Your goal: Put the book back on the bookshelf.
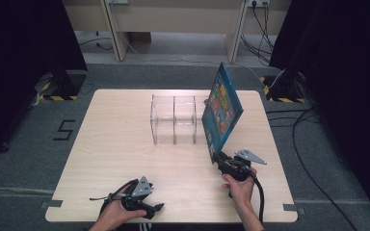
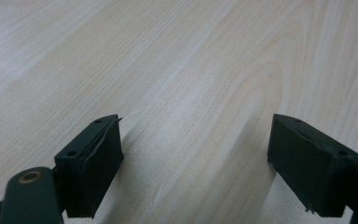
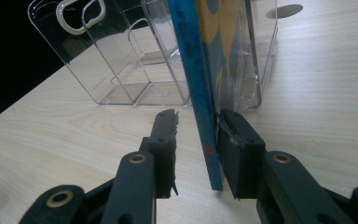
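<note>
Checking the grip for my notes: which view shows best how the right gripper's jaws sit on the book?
The right gripper view: the book's edge stands between the jaws, one pad touching, the other with a gap. The high view shows the book tilted above the right gripper, contact unclear.

A clear box point(image 1: 174, 119) stood on the middle of the table point(image 1: 115, 144). A book point(image 1: 221, 109) stood tilted just right of it, between the right gripper's point(image 1: 218, 157) jaws. The left gripper point(image 1: 156, 208) was near the front edge.
</note>
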Tool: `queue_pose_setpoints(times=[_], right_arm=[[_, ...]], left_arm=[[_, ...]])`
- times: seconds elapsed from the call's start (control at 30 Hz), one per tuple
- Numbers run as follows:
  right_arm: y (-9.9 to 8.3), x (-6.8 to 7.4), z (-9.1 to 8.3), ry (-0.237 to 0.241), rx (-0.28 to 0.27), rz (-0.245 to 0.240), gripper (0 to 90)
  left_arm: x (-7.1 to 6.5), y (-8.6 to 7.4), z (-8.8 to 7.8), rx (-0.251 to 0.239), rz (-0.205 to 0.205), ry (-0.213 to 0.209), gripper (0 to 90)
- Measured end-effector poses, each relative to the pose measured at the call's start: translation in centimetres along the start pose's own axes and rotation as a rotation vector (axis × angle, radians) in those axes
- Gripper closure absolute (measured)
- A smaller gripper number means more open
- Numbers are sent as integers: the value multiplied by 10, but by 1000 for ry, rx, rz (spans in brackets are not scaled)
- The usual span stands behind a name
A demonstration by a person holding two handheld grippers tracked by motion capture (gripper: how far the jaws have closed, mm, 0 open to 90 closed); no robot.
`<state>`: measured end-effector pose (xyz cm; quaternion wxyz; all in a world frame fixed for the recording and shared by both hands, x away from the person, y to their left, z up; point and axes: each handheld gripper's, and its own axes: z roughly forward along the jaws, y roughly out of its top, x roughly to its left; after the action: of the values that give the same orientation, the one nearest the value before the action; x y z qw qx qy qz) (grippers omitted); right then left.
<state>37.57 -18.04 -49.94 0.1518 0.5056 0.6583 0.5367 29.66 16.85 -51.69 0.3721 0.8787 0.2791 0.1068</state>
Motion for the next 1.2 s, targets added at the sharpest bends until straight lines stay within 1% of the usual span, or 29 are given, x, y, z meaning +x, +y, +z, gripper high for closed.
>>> queue_pose_setpoints(times=[0.03, 0.17, 0.27, 0.33, 0.4, 0.43, 0.5, 0.53, 0.57, 0.67, 0.73, 0.87, 0.9, 0.93, 0.97, 1.0, 1.1, 1.13, 1.2], right_arm=[[0, 0, 1, 4, -3, 10, 680], [0, 0, 3, -3, -4, 9, 687], [0, 0, 3, 2, -6, 18, 681], [0, 0, 3, 0, -5, 18, 659], [0, -1, 2, -11, 0, 7, 635], [0, -1, 2, -17, 1, -10, 615], [1, -2, 0, -29, 0, -29, 590], [2, -2, -1, -29, -1, -28, 579], [3, -3, -3, -32, -5, -38, 573], [4, -4, -6, -38, -18, -41, 553], [6, -5, -8, -39, -29, -25, 530], [7, -6, -10, -49, -35, -29, 502], [7, -5, -11, -50, -35, -21, 487], [8, -5, -11, -64, -32, -37, 466], [8, -5, -11, -64, -32, -37, 466], [8, -5, -12, -73, -22, -55, 451], [10, -1, -13, -100, -10, -127, 422], [11, -1, -14, -101, -12, -148, 409], [12, 1, -16, -84, -19, -155, 378]], left_arm=[[0, 0, 0, 0, 0, 0, 166], [0, 0, 0, 0, 1, -1, 166], [0, 0, 0, -1, 1, -1, 166], [0, 0, 0, -1, 1, -2, 166], [0, 0, 0, -1, 1, -2, 166], [0, 0, 0, -1, 1, -2, 166], [0, 0, 0, -1, 1, -1, 166], [0, 0, 0, -1, 1, -3, 166], [0, 0, 0, -1, 1, -5, 164], [-1, 0, 1, 0, 3, -6, 151], [-1, 0, 1, 0, 4, -7, 142], [-1, 0, 1, -3, 5, -8, 137], [-1, 0, 1, -3, 5, -8, 137], [-1, -1, 1, -4, 6, -9, 136], [-1, -1, 1, -4, 6, -9, 136], [-1, -1, 1, -5, 6, -9, 136], [-1, -1, 1, -4, 6, -9, 136], [-1, -1, 1, -4, 6, -9, 136], [-1, -1, 1, -4, 6, -9, 136]])
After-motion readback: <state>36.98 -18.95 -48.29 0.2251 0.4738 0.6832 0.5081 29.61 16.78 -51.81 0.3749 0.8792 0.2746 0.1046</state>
